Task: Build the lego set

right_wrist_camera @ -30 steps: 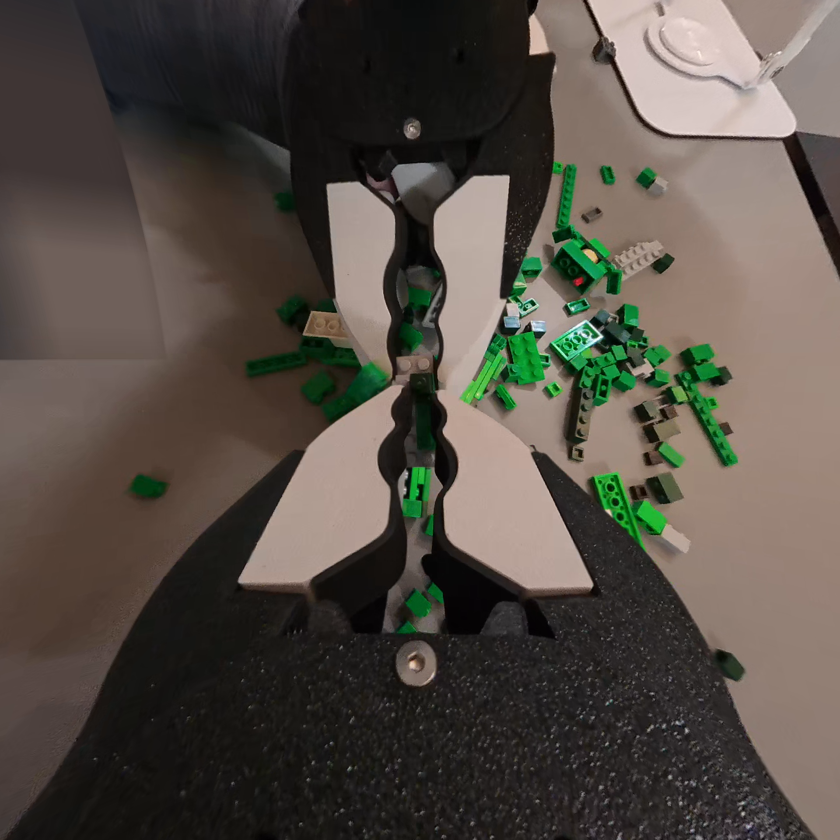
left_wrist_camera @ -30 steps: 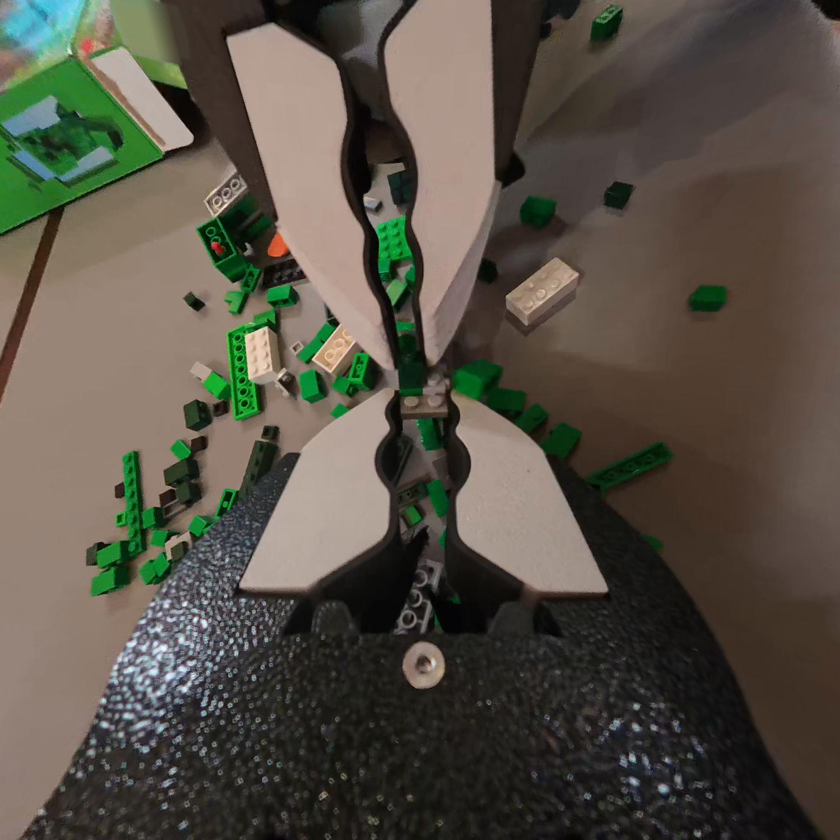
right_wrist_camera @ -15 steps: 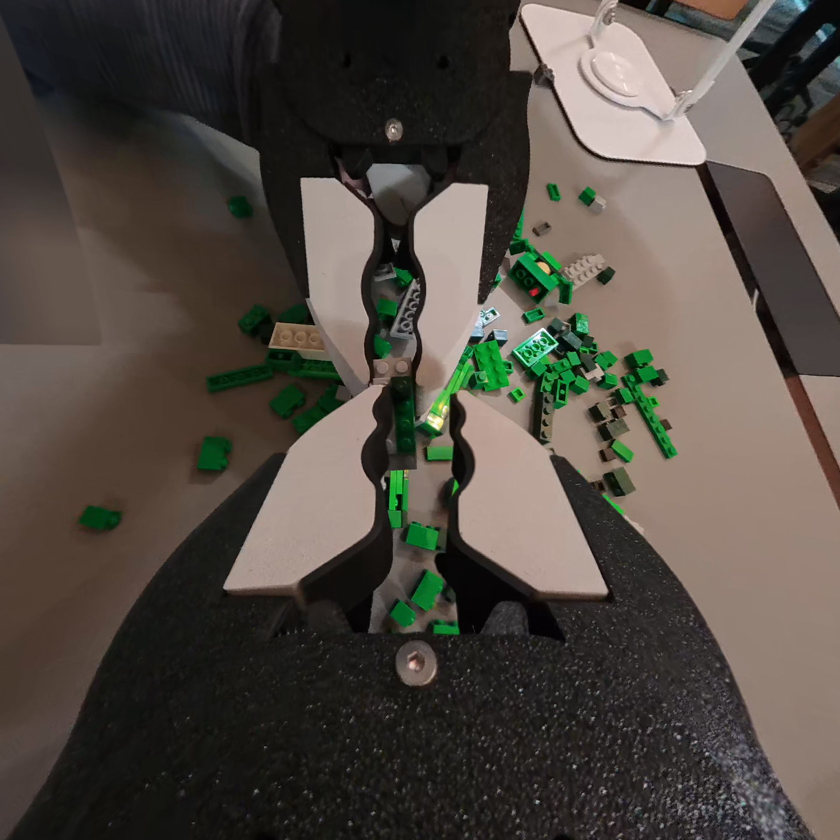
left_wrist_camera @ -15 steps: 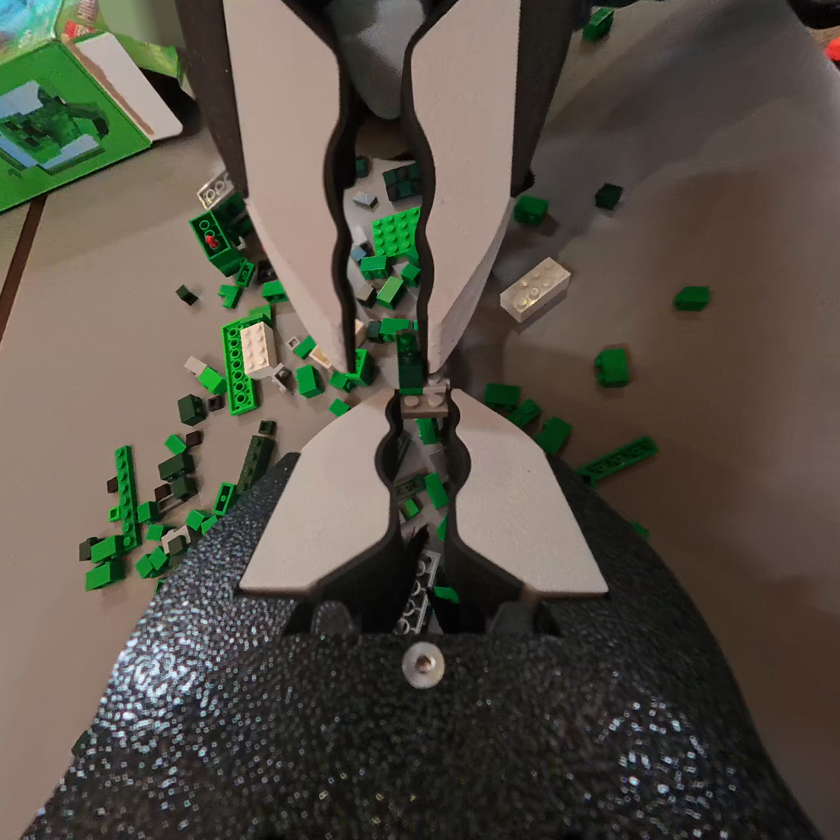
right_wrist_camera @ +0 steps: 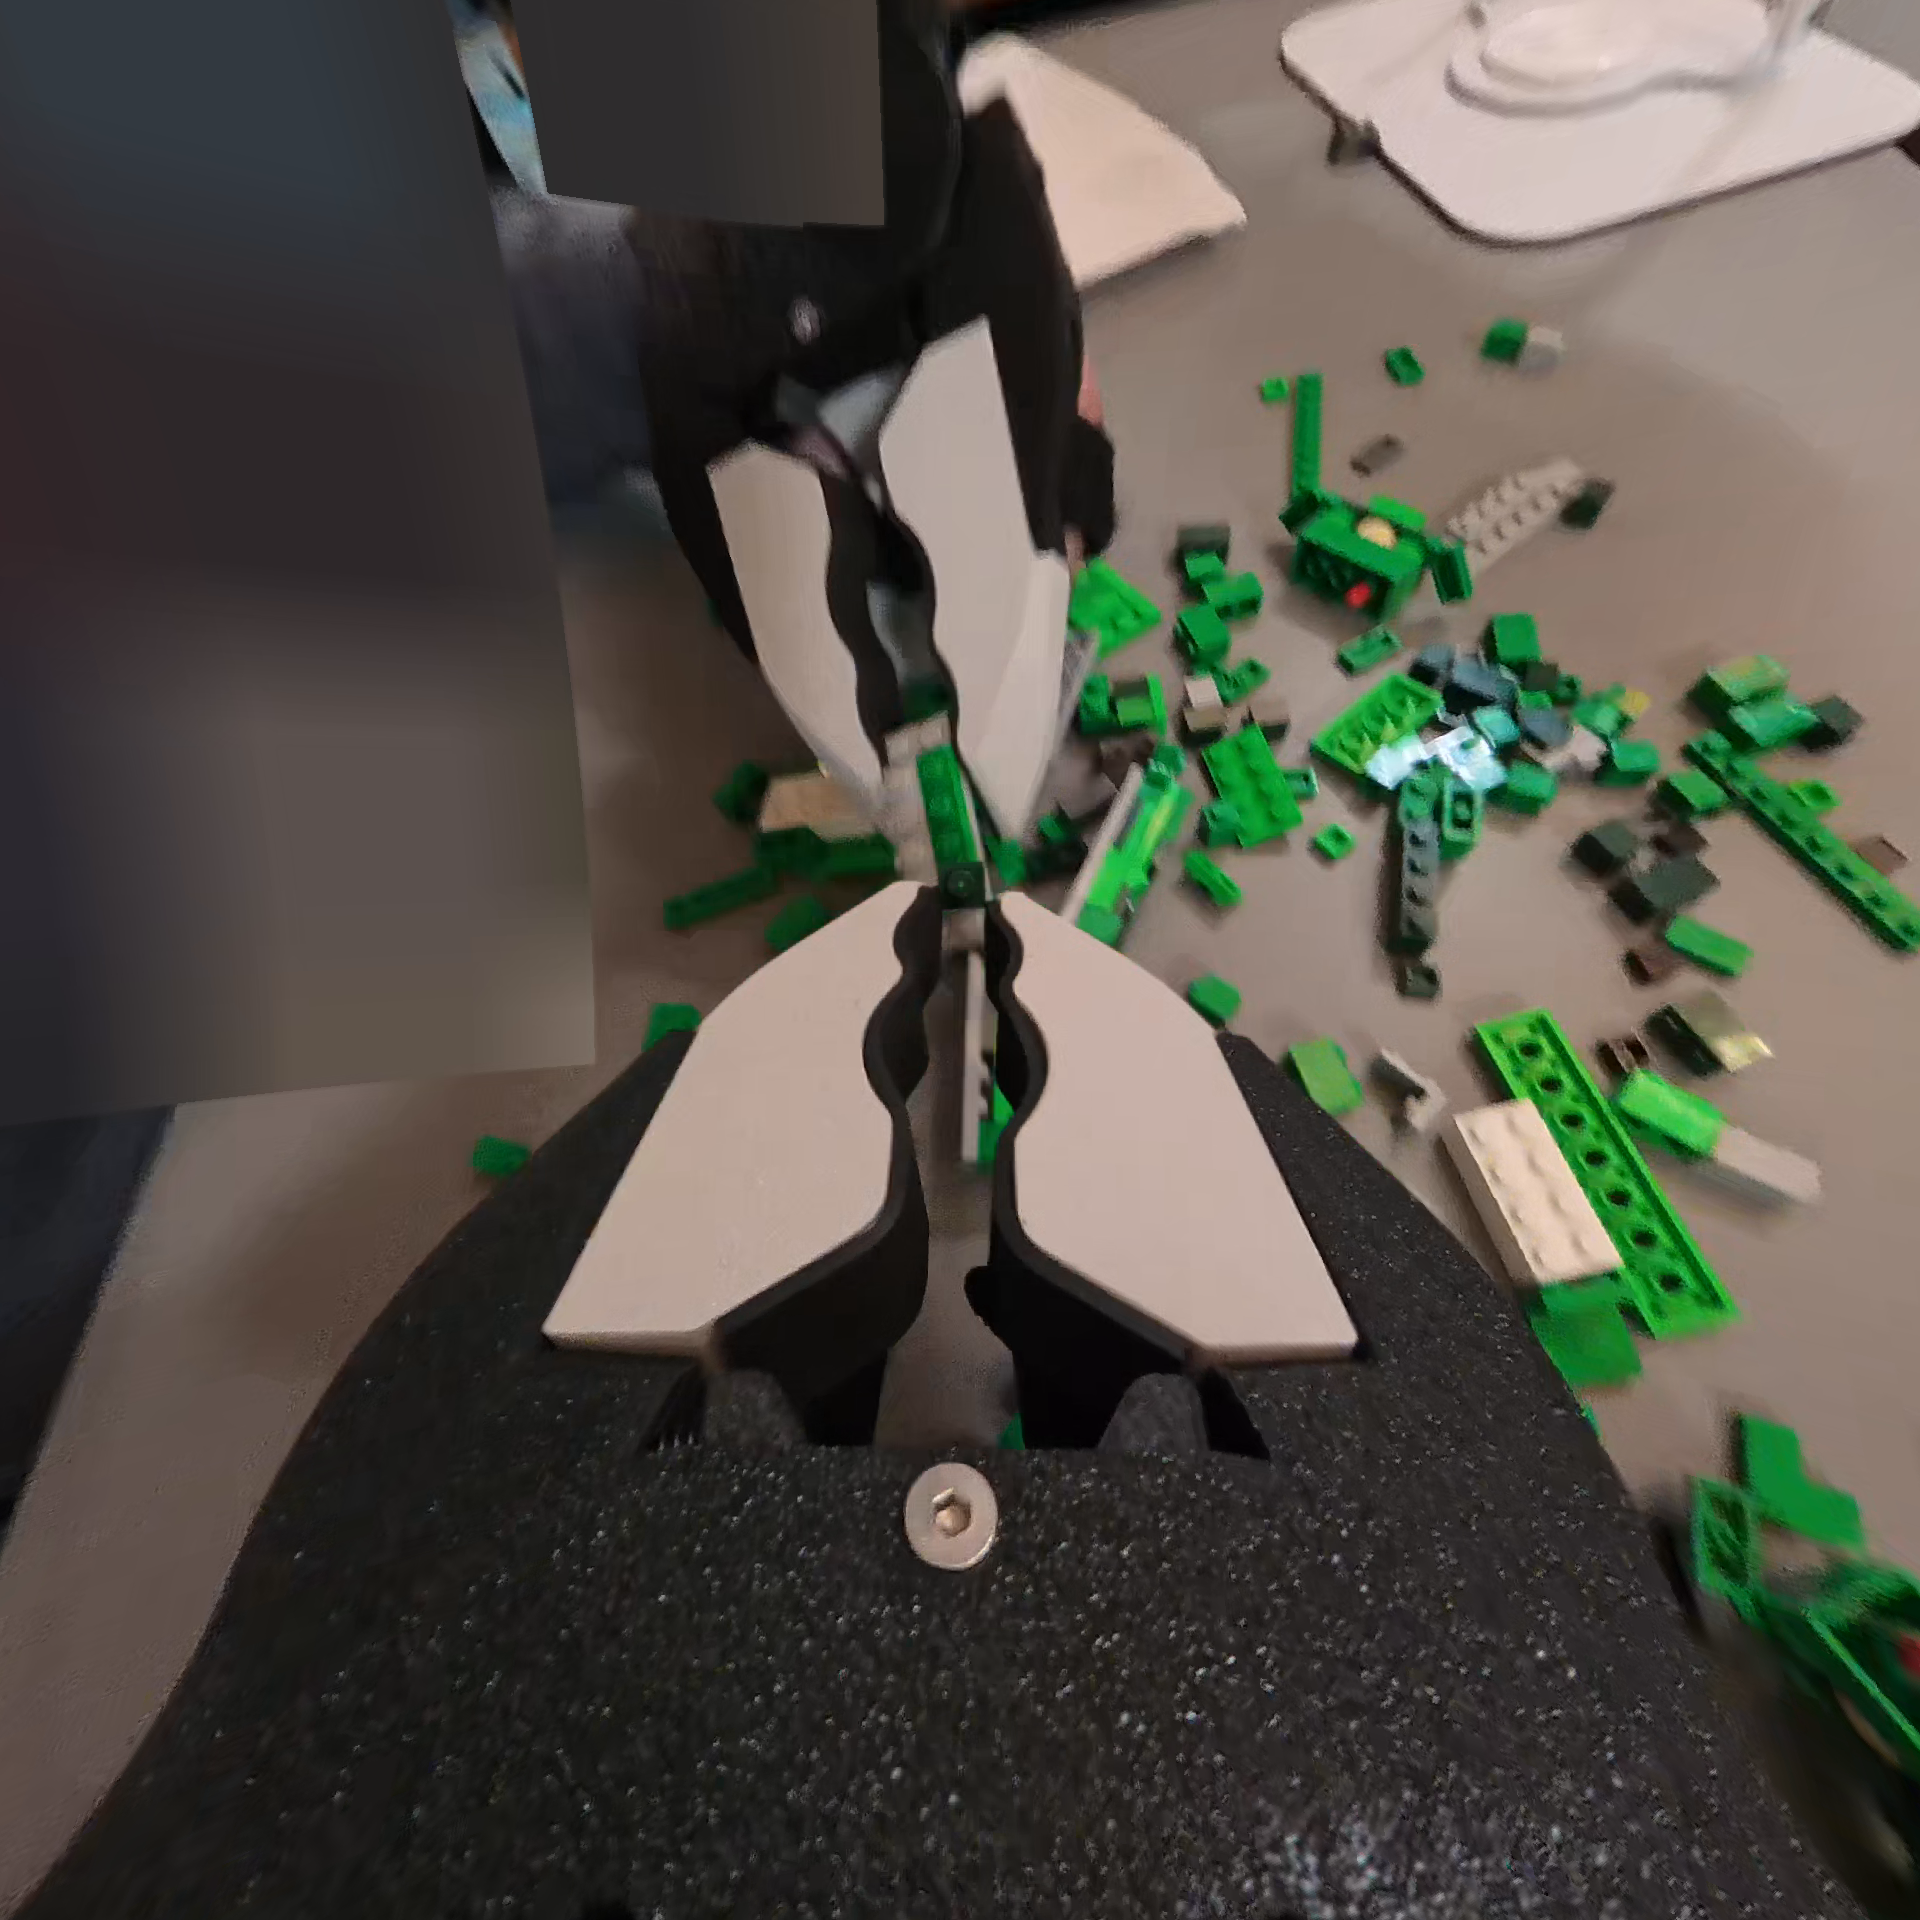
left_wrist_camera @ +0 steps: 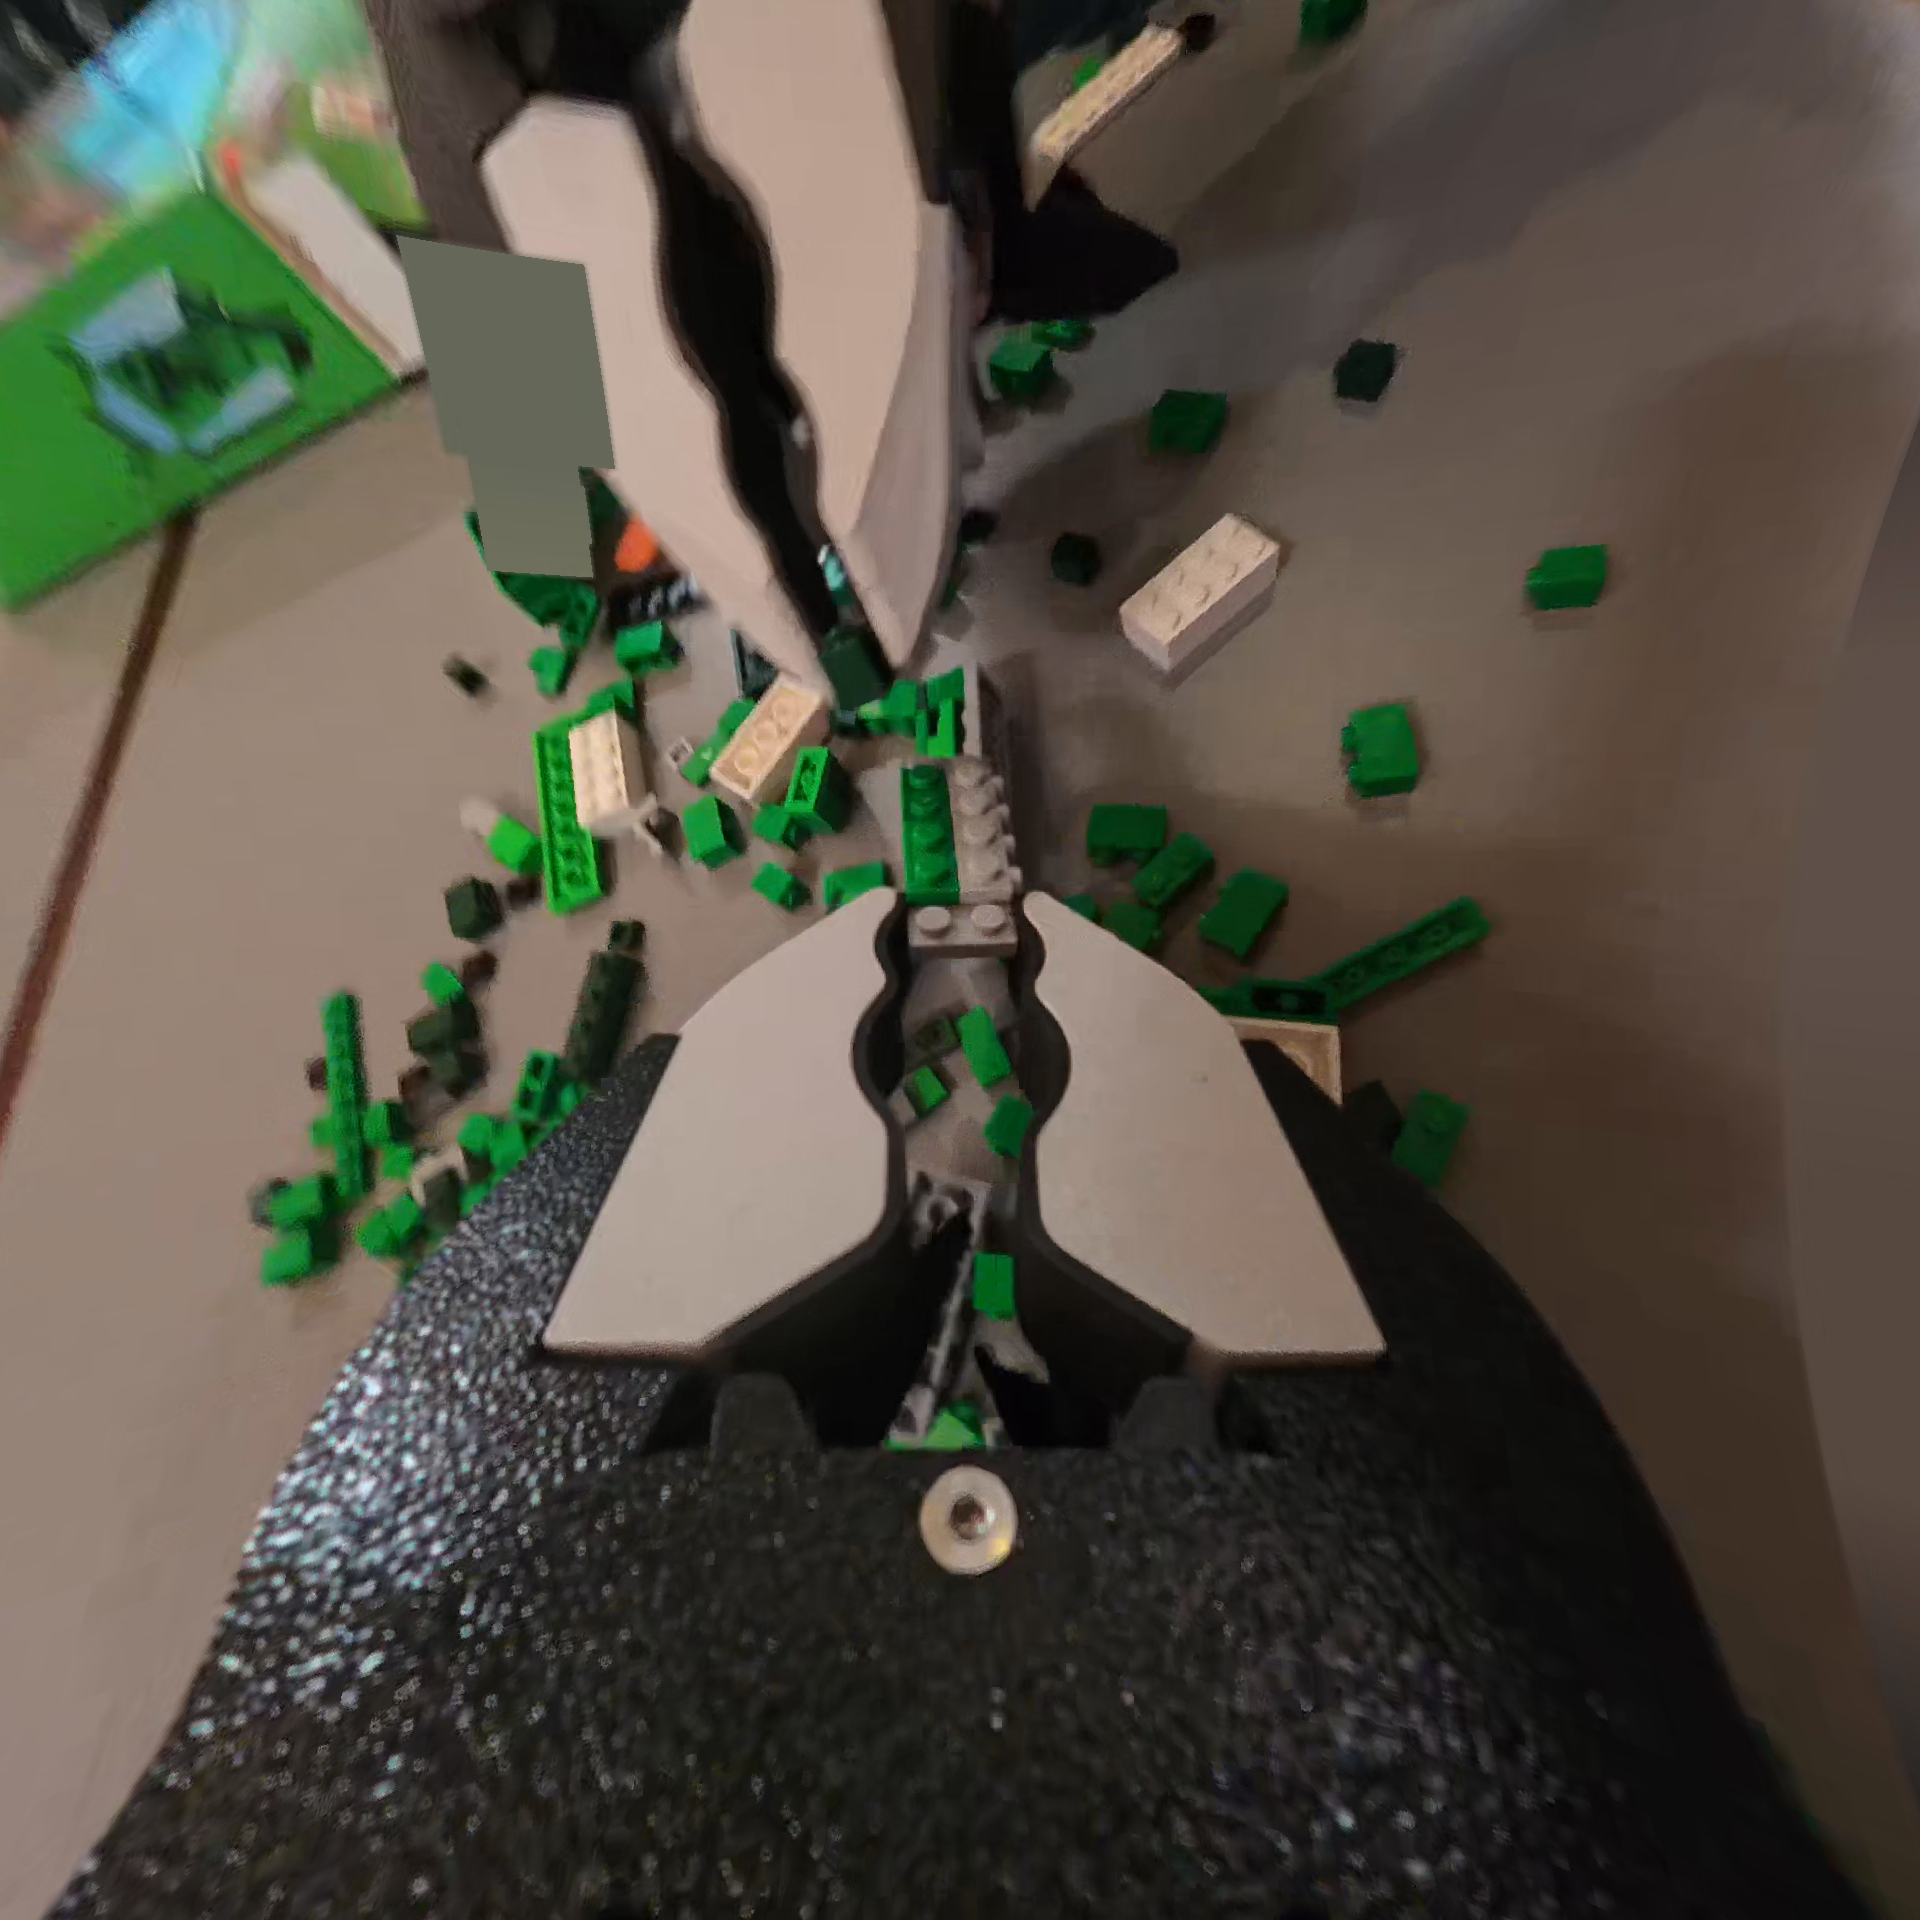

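My left gripper (left_wrist_camera: 961, 912) is shut on a small grey plate (left_wrist_camera: 961, 927). A narrow strip of green and grey studded plates (left_wrist_camera: 956, 831) runs forward from it. My right gripper (left_wrist_camera: 873, 649) comes in tilted from above at the strip's far end. In the right wrist view my right gripper (right_wrist_camera: 961, 896) is shut on a small dark green piece (right_wrist_camera: 962, 881), with a thin grey plate (right_wrist_camera: 972, 1049) edge-on between its fingers. The left gripper (right_wrist_camera: 935, 774) faces it and holds the green strip (right_wrist_camera: 941, 800). The two tips nearly meet above the table.
Many loose green, dark green and white bricks (right_wrist_camera: 1455, 748) lie on the grey table (left_wrist_camera: 208, 935). A white brick (left_wrist_camera: 1197, 592) lies alone at the right. A green box (left_wrist_camera: 156, 416) is at the far left. A white stand base (right_wrist_camera: 1579, 114) is at the back right. There is about 4 centimetres between the tips of the two grippers. Left tips and right tips are each some 9 centimetres from the white brick (left_wrist_camera: 1197, 592).
Both grippers have twisted while still tip to tip, and the right one now leans over sideways. The held piece has turned, so a longer green and grey strip shows. Both views are blurred.
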`<state>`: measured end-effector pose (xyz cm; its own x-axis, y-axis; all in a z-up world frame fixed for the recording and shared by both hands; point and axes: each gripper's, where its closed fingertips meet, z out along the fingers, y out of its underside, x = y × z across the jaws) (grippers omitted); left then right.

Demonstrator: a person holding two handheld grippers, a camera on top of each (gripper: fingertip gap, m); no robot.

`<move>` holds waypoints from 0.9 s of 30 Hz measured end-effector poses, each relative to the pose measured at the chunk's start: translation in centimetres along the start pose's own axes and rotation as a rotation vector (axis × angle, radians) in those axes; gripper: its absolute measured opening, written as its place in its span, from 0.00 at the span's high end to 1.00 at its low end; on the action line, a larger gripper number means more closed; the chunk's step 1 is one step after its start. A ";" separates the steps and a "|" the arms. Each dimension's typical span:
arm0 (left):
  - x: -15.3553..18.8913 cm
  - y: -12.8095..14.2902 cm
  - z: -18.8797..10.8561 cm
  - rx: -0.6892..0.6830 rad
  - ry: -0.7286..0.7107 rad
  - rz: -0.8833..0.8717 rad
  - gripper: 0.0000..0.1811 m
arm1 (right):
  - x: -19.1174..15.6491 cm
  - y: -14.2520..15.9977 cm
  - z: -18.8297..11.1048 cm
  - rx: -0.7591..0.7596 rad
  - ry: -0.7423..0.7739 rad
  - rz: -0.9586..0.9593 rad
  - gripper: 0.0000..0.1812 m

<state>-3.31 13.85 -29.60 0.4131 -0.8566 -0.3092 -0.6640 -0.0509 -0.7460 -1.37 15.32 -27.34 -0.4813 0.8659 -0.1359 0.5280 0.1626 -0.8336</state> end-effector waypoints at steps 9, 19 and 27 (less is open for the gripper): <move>-0.8 1.6 -1.6 -0.080 -0.040 -0.268 0.66 | 3.2 3.8 -5.1 -0.235 0.314 -0.052 0.79; -4.2 1.8 -5.2 0.140 -0.295 -0.363 0.60 | 12.0 7.1 -10.7 -0.331 0.575 -0.096 0.80; -3.2 1.4 -4.5 0.115 -0.244 -0.318 0.60 | 15.0 8.4 -8.9 -0.876 0.331 -0.340 0.87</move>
<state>-8.37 14.20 -27.01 0.7311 -0.6600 -0.1729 -0.4113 -0.2242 -0.8835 2.11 33.87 -31.55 -0.5537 0.7753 0.3037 0.7926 0.6026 -0.0931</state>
